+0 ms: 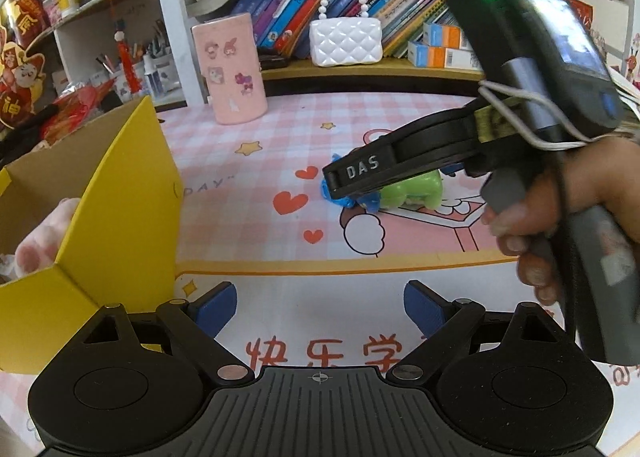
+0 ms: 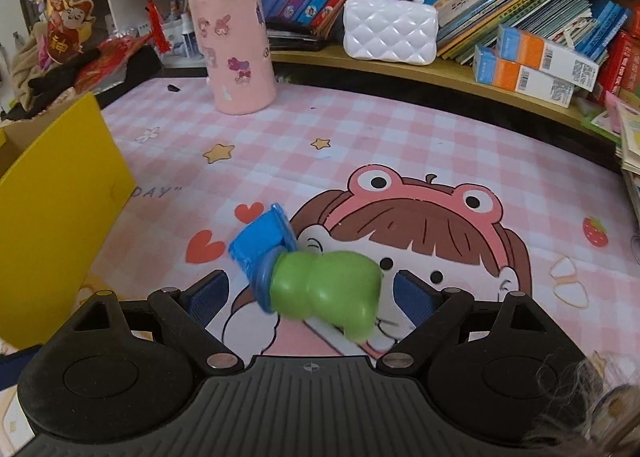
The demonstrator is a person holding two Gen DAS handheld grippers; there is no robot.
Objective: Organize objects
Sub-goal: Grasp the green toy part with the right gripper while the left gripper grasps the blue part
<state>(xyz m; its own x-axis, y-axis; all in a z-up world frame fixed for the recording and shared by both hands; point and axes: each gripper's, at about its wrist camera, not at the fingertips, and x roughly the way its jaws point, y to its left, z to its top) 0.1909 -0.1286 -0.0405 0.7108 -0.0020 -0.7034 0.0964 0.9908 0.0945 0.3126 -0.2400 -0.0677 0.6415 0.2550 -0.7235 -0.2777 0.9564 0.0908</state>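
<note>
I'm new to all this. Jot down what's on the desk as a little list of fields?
surface: pink checked mat with a cartoon girl
toy: green and blue toy lying on the mat, between the open fingers of the right gripper, not pinched
left gripper: open, nothing in it
box: yellow cardboard box, open, at the left
container: pink tub with stickers, upright at the back
shelf: white purse, books

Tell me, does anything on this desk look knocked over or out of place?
Yes: the green and blue toy lies tipped on its side in the middle of the pink mat, away from the yellow box. The pink tin and white purse stand upright.
</note>
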